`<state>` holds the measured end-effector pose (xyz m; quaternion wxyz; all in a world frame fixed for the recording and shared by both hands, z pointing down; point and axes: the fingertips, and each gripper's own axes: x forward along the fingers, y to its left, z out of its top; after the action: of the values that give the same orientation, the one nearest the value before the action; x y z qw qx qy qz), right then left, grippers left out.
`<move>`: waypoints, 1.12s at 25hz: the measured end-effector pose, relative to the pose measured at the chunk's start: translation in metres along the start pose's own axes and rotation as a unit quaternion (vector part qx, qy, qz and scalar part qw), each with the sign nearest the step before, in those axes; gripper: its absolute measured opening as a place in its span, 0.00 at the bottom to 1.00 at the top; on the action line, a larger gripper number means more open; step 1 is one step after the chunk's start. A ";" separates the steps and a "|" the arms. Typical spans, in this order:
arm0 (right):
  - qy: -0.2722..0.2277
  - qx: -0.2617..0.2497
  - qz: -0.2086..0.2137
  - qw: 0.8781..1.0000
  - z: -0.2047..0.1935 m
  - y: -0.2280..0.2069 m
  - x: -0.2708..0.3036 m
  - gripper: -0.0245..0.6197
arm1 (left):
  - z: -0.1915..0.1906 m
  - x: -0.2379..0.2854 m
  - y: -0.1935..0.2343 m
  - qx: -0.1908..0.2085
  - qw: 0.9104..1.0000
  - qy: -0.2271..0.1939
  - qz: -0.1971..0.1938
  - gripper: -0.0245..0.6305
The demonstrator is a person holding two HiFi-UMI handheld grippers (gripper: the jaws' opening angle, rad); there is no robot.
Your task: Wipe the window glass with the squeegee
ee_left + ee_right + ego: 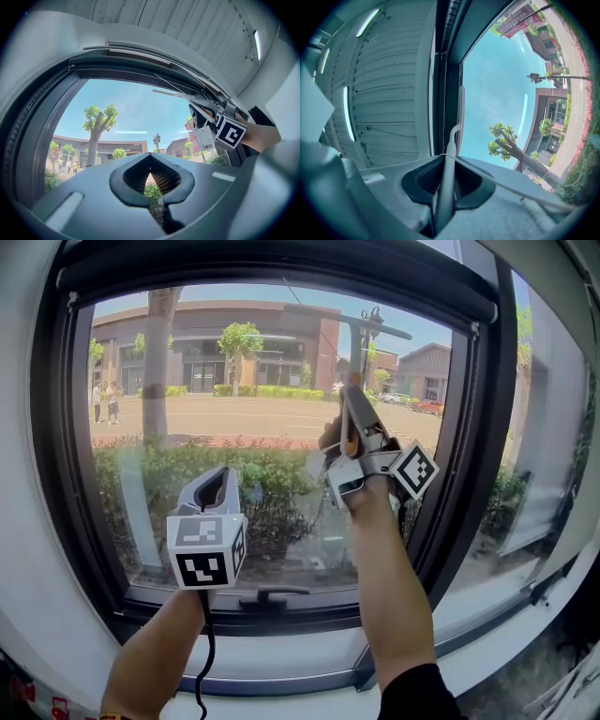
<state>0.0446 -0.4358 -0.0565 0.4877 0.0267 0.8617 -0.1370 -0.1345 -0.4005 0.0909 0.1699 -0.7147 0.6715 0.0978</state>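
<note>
Head view has the right gripper (356, 432) clenched on the squeegee (349, 322) handle, its blade up by the top edge of the window glass (216, 437), toward the right corner. The left gripper (220, 491) hangs near the bottom edge, jaws closed on nothing. It looks like a stroke's start; next, I reckon, comes a steady downward pull with the blade flat.

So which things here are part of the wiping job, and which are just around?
In the job: squeegee, clamped in the right gripper; window glass.
Just around: left gripper, shut on nothing; window latch below the glass; paper tag hanging by the right gripper.
</note>
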 end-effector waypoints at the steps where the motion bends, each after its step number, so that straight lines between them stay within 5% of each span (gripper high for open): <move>1: 0.000 0.000 0.001 1.000 -0.001 -0.001 -0.002 0.11 | -0.002 0.001 0.000 -0.001 1.000 0.001 0.000 0.07; 28: 0.018 0.067 -0.058 0.996 -0.075 -0.017 -0.163 0.11 | -0.087 -0.017 -0.055 -0.038 0.996 0.074 -0.042 0.07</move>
<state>0.0643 -0.4177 0.1216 0.4609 0.0123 0.8591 -0.2221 -0.0892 -0.4150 0.1841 0.0962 -0.7534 0.6475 0.0628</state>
